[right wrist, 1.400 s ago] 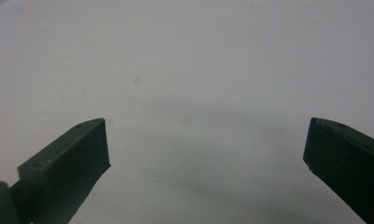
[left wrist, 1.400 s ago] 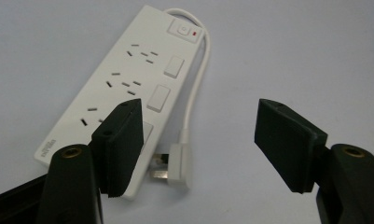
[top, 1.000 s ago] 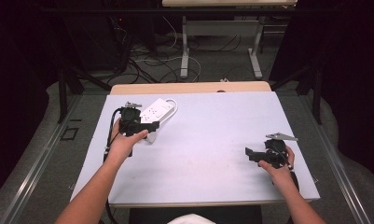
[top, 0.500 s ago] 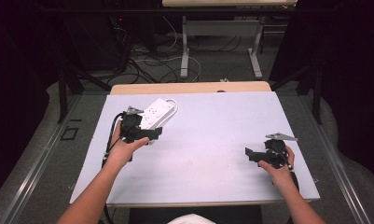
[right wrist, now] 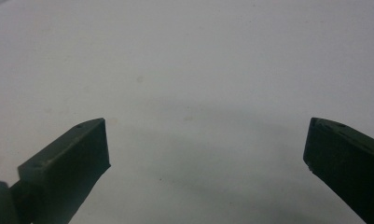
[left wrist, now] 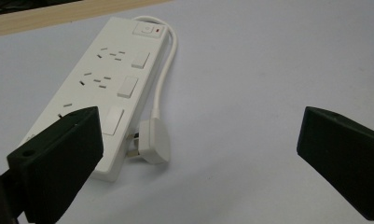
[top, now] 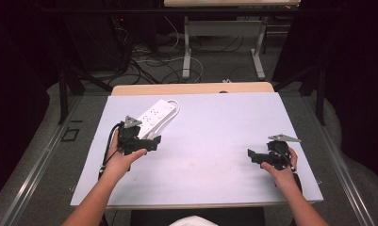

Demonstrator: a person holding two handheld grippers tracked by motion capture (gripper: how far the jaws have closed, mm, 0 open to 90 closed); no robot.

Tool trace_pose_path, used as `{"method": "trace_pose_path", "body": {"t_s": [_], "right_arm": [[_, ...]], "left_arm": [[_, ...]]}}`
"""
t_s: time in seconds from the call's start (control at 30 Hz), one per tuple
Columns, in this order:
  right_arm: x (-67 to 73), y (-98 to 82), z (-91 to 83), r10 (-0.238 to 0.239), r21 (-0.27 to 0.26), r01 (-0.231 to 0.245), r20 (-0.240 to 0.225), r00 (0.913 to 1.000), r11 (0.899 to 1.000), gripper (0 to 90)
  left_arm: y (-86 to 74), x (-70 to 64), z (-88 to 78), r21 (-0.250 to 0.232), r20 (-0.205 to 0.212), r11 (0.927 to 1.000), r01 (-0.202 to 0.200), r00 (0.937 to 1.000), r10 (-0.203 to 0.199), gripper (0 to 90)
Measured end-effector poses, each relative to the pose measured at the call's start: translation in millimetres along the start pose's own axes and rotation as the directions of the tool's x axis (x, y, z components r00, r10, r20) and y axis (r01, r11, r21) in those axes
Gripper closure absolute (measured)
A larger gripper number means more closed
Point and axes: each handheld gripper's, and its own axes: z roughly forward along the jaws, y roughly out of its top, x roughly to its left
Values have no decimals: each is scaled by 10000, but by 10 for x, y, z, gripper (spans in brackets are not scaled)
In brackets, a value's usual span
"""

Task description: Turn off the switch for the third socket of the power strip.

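A white power strip (top: pixel 157 114) lies at the far left of the pale table (top: pixel 215 127), its cord (left wrist: pixel 166 70) looping back to a white plug (left wrist: pixel 153 141) that rests on the table beside the strip's near end. My left gripper (top: pixel 152 142) hovers just short of the strip's near end. In the left gripper view the left gripper (left wrist: pixel 198 154) stands open: its jaws have just been opening and nothing is between them. At the right, my right gripper (top: pixel 251 155) sits low over bare table; the right gripper view shows the right gripper (right wrist: pixel 205 158) open and empty.
A wooden strip (top: pixel 191 88) borders the table's far edge. Beyond it are desk legs (top: pixel 186 52) and tangled cables (top: pixel 149 61) on the floor. A metal floor rail (top: pixel 40 160) runs along the left side.
My left gripper has drawn back from the power strip toward the table's near edge and now points to the right. The right gripper has stayed put.
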Motion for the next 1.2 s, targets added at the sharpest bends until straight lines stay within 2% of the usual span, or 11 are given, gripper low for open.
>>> {"method": "trace_pose_path", "body": {"t_s": [0.03,0.23,0.47,0.7,0.73,0.93,1.07,1.2], "right_arm": [[0,0,0,-2,-1,2,2,10000,10000,0],[-2,-1,1,-43,-12,43,5,10000,10000,0],[0,-2,1,-52,-22,52,8,10000,10000,0],[0,-3,0,-47,-24,47,14,10000,10000,0],[4,-3,-1,-8,-14,8,10,10000,10000,0],[0,-4,-3,-84,-18,85,15,10000,10000,0],[6,-2,-4,7,-43,-7,39,10000,10000,0],[8,-4,-5,-2,-35,2,35,10000,10000,0]], "left_arm": [[-19,0,-11,14,-31,9999,-106,9999,106,1],[-140,3,-63,-188,-104,9998,-14,9999,12,2],[-282,95,-105,-363,-196,9979,545,9983,-552,2],[-405,205,-128,-435,-354,9932,1079,9934,-1095,2],[-421,228,-139,-367,-367,9941,1023,9939,-1036,2],[-558,296,-118,-551,-487,9889,1383,9888,-1410,2],[-603,324,-106,-579,-553,9873,1478,9870,-1510,2],[-650,354,-99,-690,-684,9874,1424,9868,-1471,2]]}}
